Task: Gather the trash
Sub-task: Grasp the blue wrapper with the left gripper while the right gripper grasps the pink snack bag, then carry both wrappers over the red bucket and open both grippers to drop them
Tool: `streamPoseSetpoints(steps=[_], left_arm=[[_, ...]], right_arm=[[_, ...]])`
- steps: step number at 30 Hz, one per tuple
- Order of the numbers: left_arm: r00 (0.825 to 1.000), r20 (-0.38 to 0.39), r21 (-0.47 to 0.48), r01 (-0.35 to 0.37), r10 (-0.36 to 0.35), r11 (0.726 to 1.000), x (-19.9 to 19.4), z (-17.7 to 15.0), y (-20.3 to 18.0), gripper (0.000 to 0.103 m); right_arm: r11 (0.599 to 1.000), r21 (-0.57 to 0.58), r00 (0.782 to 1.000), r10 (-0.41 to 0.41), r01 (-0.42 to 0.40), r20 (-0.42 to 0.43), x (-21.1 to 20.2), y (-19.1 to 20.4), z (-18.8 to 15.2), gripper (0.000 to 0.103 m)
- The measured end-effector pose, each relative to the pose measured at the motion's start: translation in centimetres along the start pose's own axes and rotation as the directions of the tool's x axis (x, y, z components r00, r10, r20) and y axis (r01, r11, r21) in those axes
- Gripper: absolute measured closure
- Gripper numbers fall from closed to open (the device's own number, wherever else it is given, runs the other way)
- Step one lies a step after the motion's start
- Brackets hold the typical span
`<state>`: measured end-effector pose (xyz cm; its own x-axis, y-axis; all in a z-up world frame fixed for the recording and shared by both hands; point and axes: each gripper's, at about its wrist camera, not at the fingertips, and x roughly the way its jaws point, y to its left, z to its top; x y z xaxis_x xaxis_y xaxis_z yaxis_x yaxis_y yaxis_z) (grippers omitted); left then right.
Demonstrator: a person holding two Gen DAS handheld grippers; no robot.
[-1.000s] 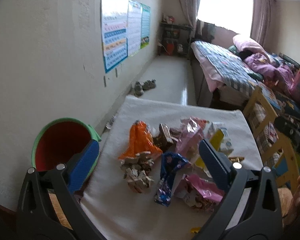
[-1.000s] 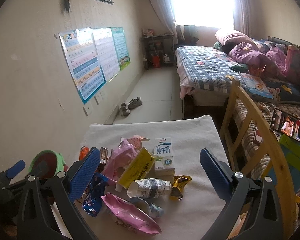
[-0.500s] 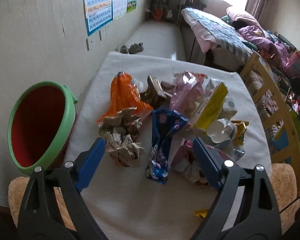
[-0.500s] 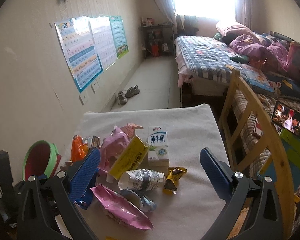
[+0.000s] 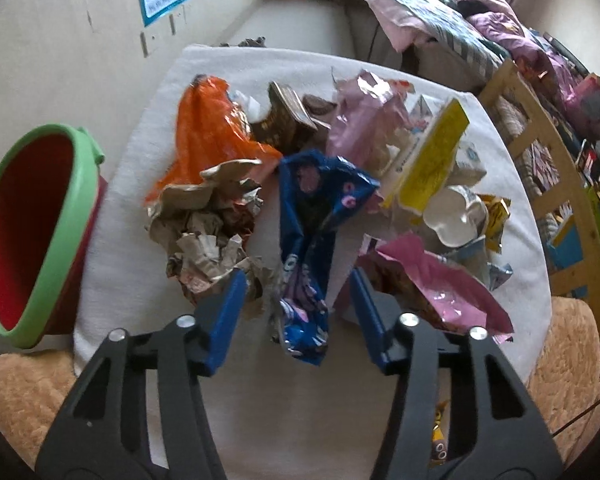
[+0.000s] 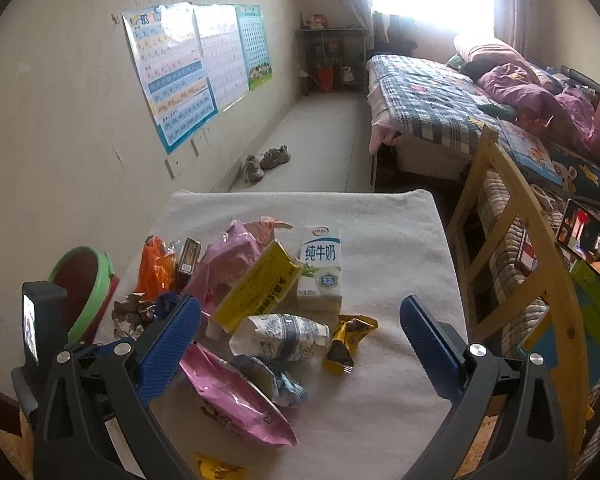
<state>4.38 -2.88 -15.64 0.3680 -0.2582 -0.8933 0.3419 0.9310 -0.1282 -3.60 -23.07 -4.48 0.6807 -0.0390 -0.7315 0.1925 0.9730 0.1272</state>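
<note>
Blue wrapper [image 5: 314,240]: the crumpled blue wrapper lies on the tabletop [image 5: 380,60] directly between the fingers of your left tool [image 5: 298,294], its lower end reaching toward you past the blue pads.
Left tool: your jaws are closing with the blue wrapper between them; the pads stand a little apart from it on both sides, so they are not yet pressing on it.
Crumpled paper [image 5: 208,240]: just off your left tool's left finger, touching the orange bag [image 5: 208,136] behind it.
Pink bag [image 5: 432,284]: just off your left tool's right finger, lying flat, partly behind the pad.
Further ahead of the left tool: a dark snack packet [image 5: 288,120], a pale pink wrapper [image 5: 364,120], a yellow box [image 5: 432,156] and a squashed white cup [image 5: 456,216], all piled close together.
Bucket [image 5: 32,232]: red inside with a green rim, well off to the left of your left tool, beside the tabletop's edge, tilted toward you.
Right tool [image 6: 300,320]: your jaws stand wide apart with nothing gripped; it hangs above the near side of the pile.
Between the right tool's fingers: a white crushed carton [image 6: 280,336] on its side and a small yellow wrapper [image 6: 346,340] beside it.
Milk carton [image 6: 320,268]: upright, ahead of your right tool, touching the yellow box.
Beyond: floor with a pair of shoes [image 6: 266,162], posters [image 6: 192,68] on the wall, a bed [image 6: 432,96] to the right.
</note>
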Motion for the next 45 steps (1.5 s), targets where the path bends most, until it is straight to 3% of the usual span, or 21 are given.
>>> streamPoseSetpoints(steps=[3, 4, 14, 20, 25, 39, 42, 45], left_arm=[[1.0, -0.026, -0.012, 0.016, -0.016, 1.0, 0.6, -0.2, 0.3, 0.073], [0.999, -0.036, -0.019, 0.024, -0.024, 1.0, 0.6, -0.3, 0.4, 0.076], [0.998, 0.048, -0.04, 0.046, -0.044, 0.998, -2.9, -0.1, 0.8, 0.081], [0.991, 0.135, -0.069, 0.023, -0.013, 0.997, -5.8, 0.8, 1.2, 0.081], [0.987, 0.159, -0.092, 0.017, -0.002, 0.996, -6.6, 0.9, 1.8, 0.081], [0.984, 0.178, -0.117, 0.018, 0.003, 0.993, -7.2, 0.9, 2.6, 0.08], [0.984, 0.177, -0.12, 0.016, 0.006, 0.993, -7.2, 0.8, 2.7, 0.08], [0.984, 0.177, -0.121, 0.013, 0.009, 0.993, -7.1, 0.7, 2.9, 0.08]], right_arm=[[0.999, 0.018, 0.999, 0.028, -0.027, -0.024, 0.3, -0.2, -0.1, 0.007], [0.999, 0.019, 0.999, 0.034, -0.033, -0.028, 0.3, -0.3, -0.1, 0.007], [0.998, 0.013, 0.997, 0.059, -0.058, -0.059, 0.8, 0.2, -0.4, 0.015], [0.997, 0.0, 0.988, 0.08, -0.08, -0.135, 2.3, 0.6, -1.4, 0.015], [0.988, -0.097, 0.971, 0.094, -0.118, -0.219, 4.1, 2.7, -3.8, 0.026], [0.976, -0.076, 0.882, 0.15, -0.204, -0.446, 9.1, 3.4, -8.2, 0.026], [0.969, -0.068, 0.868, 0.179, -0.237, -0.463, 9.0, 3.8, -8.4, 0.044], [0.961, -0.044, 0.855, 0.221, -0.273, -0.47, 8.6, 3.8, -8.3, 0.052]])
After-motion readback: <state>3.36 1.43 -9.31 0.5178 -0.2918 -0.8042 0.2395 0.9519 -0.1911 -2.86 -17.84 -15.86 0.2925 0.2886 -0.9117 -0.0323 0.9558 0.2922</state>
